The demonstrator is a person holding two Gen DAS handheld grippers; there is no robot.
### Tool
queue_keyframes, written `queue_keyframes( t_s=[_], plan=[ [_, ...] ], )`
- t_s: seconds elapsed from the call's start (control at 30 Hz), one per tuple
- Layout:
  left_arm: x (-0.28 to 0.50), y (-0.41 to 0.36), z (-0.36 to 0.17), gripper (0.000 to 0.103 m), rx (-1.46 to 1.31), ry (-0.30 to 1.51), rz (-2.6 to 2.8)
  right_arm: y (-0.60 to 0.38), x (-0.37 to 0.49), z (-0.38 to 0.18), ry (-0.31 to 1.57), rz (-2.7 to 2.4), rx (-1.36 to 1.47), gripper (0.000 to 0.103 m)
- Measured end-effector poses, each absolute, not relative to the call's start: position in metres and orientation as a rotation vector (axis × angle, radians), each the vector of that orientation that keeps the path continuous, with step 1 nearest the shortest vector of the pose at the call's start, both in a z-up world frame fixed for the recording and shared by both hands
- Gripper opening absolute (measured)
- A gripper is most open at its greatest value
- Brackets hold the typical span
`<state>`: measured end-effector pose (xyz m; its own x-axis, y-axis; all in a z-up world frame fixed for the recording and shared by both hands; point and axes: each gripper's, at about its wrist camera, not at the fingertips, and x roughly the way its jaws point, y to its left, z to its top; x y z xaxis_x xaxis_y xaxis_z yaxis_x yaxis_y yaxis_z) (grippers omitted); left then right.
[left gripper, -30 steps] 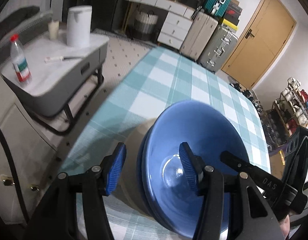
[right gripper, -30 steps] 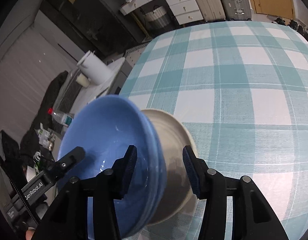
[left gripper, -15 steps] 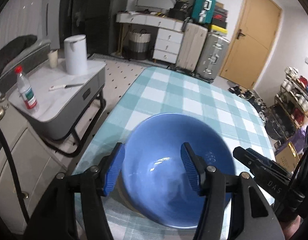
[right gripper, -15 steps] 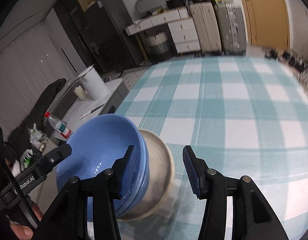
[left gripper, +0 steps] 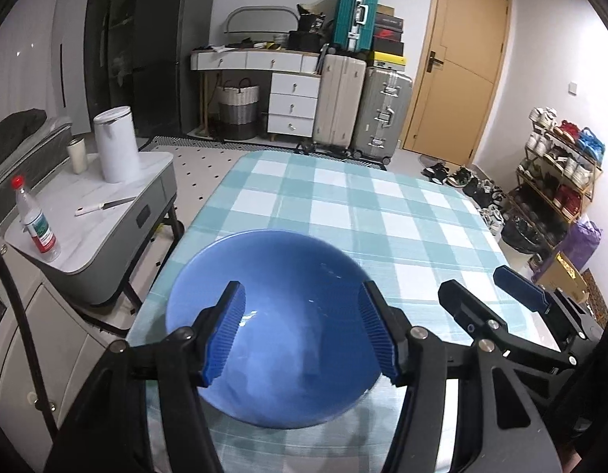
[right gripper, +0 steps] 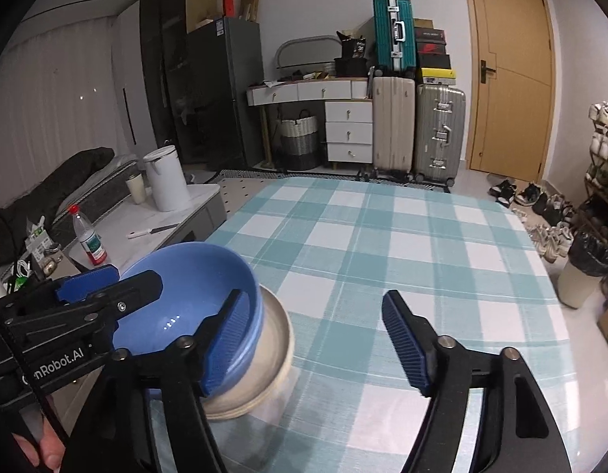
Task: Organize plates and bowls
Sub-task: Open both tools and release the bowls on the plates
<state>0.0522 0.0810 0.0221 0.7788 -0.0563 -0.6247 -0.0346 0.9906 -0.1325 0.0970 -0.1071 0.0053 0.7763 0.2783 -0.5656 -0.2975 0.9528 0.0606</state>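
A blue bowl [left gripper: 280, 315] sits nested on beige plates [right gripper: 272, 354] at the near left corner of the table with the teal checked cloth [left gripper: 343, 205]; the bowl also shows in the right wrist view [right gripper: 185, 295]. My left gripper [left gripper: 302, 333] is open and hovers above the bowl, holding nothing. My right gripper [right gripper: 315, 345] is open and empty, its left finger over the stack's right rim, its right finger over bare cloth. The right gripper shows in the left wrist view [left gripper: 501, 307]; the left gripper shows in the right wrist view [right gripper: 106, 291].
A grey side table [left gripper: 87, 213] stands left of the table with a white kettle [left gripper: 114, 144], a cup, a knife and a red-capped bottle [left gripper: 36, 222]. Suitcases [left gripper: 363, 106], drawers and a door lie beyond; a shoe rack [left gripper: 560, 173] is at the right.
Both grippers have lifted and drawn back from the bowl stack, and both have opened wider. The bowl now sits level on the plates.
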Motion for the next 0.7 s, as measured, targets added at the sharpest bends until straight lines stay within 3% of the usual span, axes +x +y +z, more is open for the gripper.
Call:
queue_keyframes(
  t_s=[0.17,0.23,0.37,0.5,0.7],
  plan=[
    [0.05,0.07,0.024,0.06,-0.128,0.681,-0.024,-0.12,0.086,0.011,0.578,0.281,-0.034,0.08],
    [0.047,0.067,0.024,0.063,-0.128,0.677,-0.029,-0.124,0.083,0.013,0.569,0.266,-0.034,0.086],
    [0.042,0.062,0.026,0.066,-0.126,0.667,-0.032,-0.133,0.075,0.017,0.552,0.25,-0.038,0.088],
    [0.036,0.061,0.028,0.078,-0.114,0.645,-0.003,-0.14,0.067,0.019,0.541,0.24,-0.04,0.095],
    [0.025,0.055,0.034,0.079,-0.065,0.602,0.007,-0.144,0.055,0.024,0.517,0.232,-0.055,0.101]
  ],
)
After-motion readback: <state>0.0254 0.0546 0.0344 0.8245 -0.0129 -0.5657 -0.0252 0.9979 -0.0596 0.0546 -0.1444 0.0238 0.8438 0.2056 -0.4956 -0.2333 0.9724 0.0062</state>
